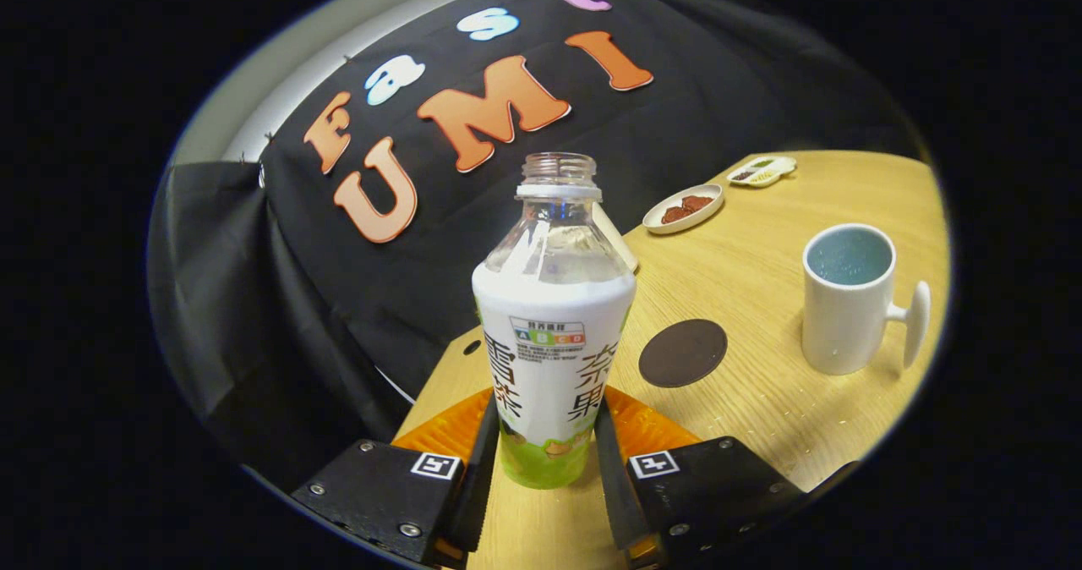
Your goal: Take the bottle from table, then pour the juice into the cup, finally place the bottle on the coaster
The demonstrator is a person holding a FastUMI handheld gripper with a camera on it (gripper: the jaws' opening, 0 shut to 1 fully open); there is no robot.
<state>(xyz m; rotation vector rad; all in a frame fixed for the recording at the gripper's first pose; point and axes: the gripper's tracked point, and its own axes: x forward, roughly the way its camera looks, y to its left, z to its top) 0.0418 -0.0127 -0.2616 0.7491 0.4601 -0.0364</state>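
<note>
My jaws clamp the uncapped juice bottle [551,358] near its base, upright, tilted view. The brown coaster [683,353] lies just right of the bottle; the white cup [848,299] stands beyond it on the table [761,418].

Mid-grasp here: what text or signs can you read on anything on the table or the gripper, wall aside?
Bottle label, big dark characters down each side: partly cut off by the curve and the fingers, not readable.
Label's small boxed panel: too small to read.
Gripper, shut on the bottle: two square coded tags, no words.
Cup, coaster, dishes: no text.
</note>
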